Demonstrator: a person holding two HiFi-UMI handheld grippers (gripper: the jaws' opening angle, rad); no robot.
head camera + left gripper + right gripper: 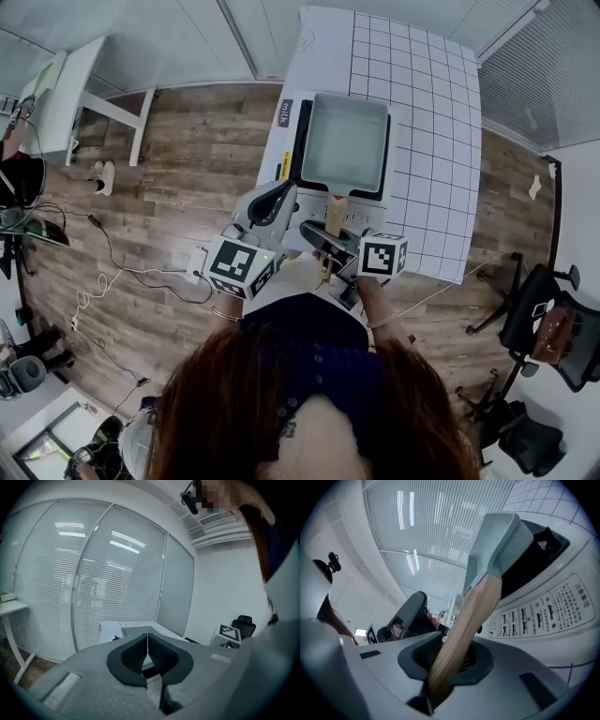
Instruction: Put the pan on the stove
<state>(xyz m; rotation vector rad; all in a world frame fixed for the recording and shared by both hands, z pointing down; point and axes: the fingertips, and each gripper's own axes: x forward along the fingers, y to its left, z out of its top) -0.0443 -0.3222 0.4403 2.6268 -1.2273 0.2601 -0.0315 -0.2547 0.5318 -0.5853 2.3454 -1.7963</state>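
Right claw stands spread loosely around the light wooden handle of the pale green square pan, which we see resting on the white, black-topped stove. Left claw is pressed together, empty. If we withdraw crookedly, we judge a pad could snag the handle and drag the pan askew.

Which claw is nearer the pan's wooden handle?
Right. The right claw straddles the wooden handle; the left claw sits shut to its left, clear of it.
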